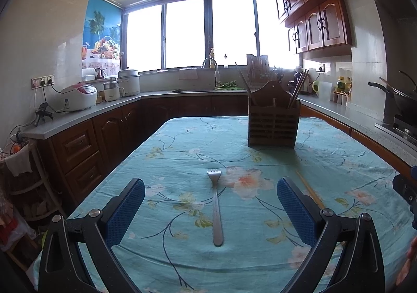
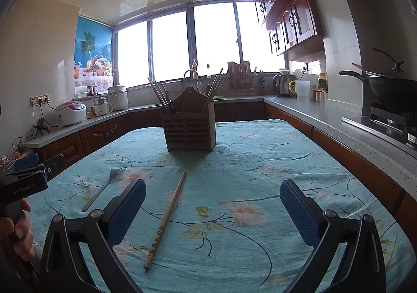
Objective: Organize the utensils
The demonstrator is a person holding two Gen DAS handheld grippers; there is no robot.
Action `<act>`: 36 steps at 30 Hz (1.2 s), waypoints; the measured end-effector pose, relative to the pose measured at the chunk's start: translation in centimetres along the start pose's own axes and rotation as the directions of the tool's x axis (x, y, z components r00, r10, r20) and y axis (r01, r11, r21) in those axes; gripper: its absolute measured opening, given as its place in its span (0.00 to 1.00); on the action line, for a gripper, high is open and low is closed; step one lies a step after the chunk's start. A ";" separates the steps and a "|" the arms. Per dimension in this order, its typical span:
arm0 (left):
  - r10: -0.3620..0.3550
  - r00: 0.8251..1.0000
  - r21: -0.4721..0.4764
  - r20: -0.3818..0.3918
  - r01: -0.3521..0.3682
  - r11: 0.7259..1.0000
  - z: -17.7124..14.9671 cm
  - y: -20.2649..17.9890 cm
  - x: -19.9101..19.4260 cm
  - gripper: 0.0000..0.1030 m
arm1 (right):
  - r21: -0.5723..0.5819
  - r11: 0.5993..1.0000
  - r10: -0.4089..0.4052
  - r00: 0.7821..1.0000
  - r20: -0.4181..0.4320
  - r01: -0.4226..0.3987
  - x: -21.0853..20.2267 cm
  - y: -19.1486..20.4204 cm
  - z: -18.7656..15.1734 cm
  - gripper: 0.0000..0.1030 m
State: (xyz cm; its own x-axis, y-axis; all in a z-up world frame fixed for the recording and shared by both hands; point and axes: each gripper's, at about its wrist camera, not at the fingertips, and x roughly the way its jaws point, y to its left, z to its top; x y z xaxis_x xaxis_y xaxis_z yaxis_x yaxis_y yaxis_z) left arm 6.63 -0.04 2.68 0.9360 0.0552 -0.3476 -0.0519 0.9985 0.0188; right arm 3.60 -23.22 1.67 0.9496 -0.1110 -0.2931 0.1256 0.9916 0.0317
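From the left wrist camera, we look down a kitchen table draped in a turquoise floral cloth [image 1: 182,152]. A steel fork [image 1: 216,209] lies flat on it, tines pointing away, its handle centred between the fingers of our left gripper [image 1: 211,211], which gapes wide and holds nothing. That alignment suggests the fork is this hand's target. Farther back and to the right stands a slatted wooden utensil holder [image 1: 273,123], chopsticks already leaning out of its left and right ends (the likely home for whatever is loose on the cloth). A thin wooden stick, only partly seen, lies beyond the right finger.

From the right wrist camera, our right gripper [image 2: 213,211] is likewise spread fully and empty, hovering over the cloth. A single bamboo chopstick [image 2: 166,220] lies diagonally on the table, its thick end nearest us, just inside the left finger rather than centred; we judge the gripper would need to shift left to straddle it. The holder sits upright ahead of us in this view, well apart from both loose pieces. At the left edge a hand [image 2: 15,230] grips the other tool's handle, the fork on the cloth just beyond it.
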 end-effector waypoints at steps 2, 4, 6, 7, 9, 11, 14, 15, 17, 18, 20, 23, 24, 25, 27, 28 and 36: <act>0.000 1.000 0.002 -0.001 0.000 1.000 0.0 -0.2 -0.1 0.99 | 0.001 1.000 0.001 1.000 0.000 -0.001 0.0 0.0 0.0 1.00; 0.004 1.000 0.005 -0.004 -0.004 1.000 0.0 -0.4 -0.1 0.99 | 0.001 1.000 0.001 1.000 -0.001 -0.001 0.0 0.0 0.0 1.00; 0.006 1.000 0.003 -0.008 -0.006 1.000 0.0 -0.4 -0.1 0.99 | 0.002 1.000 0.001 1.000 -0.002 -0.001 0.0 0.0 0.0 1.00; 0.005 1.000 0.001 -0.011 -0.005 1.000 0.1 -0.4 -0.1 0.99 | 0.003 1.000 0.000 1.000 -0.002 0.000 0.0 0.0 0.0 1.00; 0.006 1.000 -0.001 -0.016 -0.006 1.000 0.1 -0.6 -0.1 0.99 | 0.004 1.000 -0.001 1.000 -0.001 0.001 0.0 0.0 0.0 1.00; 0.006 1.000 0.000 -0.022 -0.006 1.000 0.2 -0.6 0.0 0.99 | 0.005 1.000 -0.002 1.000 -0.002 0.002 0.0 0.1 -0.1 1.00; -0.003 1.000 0.004 -0.027 0.003 1.000 0.3 -0.9 0.0 0.99 | 0.004 1.000 -0.002 1.000 -0.001 0.002 0.0 0.1 -0.1 1.00; -0.004 1.000 0.005 -0.027 0.004 1.000 0.4 -1.0 0.0 0.99 | 0.003 1.000 -0.001 1.000 0.000 0.001 0.0 0.1 -0.1 1.00; -0.005 1.000 0.008 -0.025 0.005 1.000 0.4 -1.1 -0.2 0.99 | 0.003 1.000 -0.002 1.000 0.000 0.002 0.0 0.1 -0.1 1.00; -0.006 1.000 0.008 -0.025 0.006 1.000 0.4 -1.3 -0.2 0.99 | 0.003 1.000 -0.002 1.000 -0.001 0.002 -0.1 0.1 -0.1 1.00; -0.009 1.000 0.008 -0.024 0.009 1.000 0.4 -1.4 -0.4 0.99 | 0.004 1.000 -0.002 1.000 0.000 0.002 0.0 0.1 -0.1 1.00; -0.011 1.000 0.011 -0.022 0.011 1.000 0.5 -1.6 -0.6 0.99 | 0.005 1.000 -0.002 1.000 -0.001 0.002 -0.1 0.1 -0.1 1.00; -0.009 1.000 0.011 -0.021 0.009 1.000 0.4 -1.9 -0.7 0.99 | 0.004 1.000 -0.002 1.000 0.000 0.002 -0.1 0.1 -0.1 1.00; -0.011 1.000 0.013 -0.020 0.011 1.000 0.5 -1.9 -0.8 0.99 | 0.004 1.000 -0.002 1.000 0.000 0.002 -0.1 0.1 -0.1 1.00; -0.010 1.000 0.015 -0.019 0.011 1.000 0.5 -2.2 -0.8 0.99 | 0.005 1.000 -0.001 1.000 0.000 0.001 0.0 0.1 -0.1 1.00; -0.012 1.000 0.017 -0.019 0.012 1.000 0.5 -2.2 -0.9 0.99 | 0.005 1.000 -0.001 1.000 0.000 0.001 0.0 0.1 -0.1 1.00; -0.013 1.000 0.018 -0.013 0.014 1.000 0.5 -2.8 -1.3 0.99 | 0.004 1.000 -0.001 1.000 0.000 0.001 -0.1 0.1 -0.1 1.00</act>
State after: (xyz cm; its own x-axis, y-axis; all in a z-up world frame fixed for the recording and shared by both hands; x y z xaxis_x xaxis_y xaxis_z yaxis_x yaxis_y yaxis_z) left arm 5.74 -2.93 3.57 0.9322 0.0419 -0.3596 -0.0328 0.9990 0.0313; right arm 3.52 -23.09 1.55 0.9496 -0.1120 -0.2927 0.1278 0.9912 0.0354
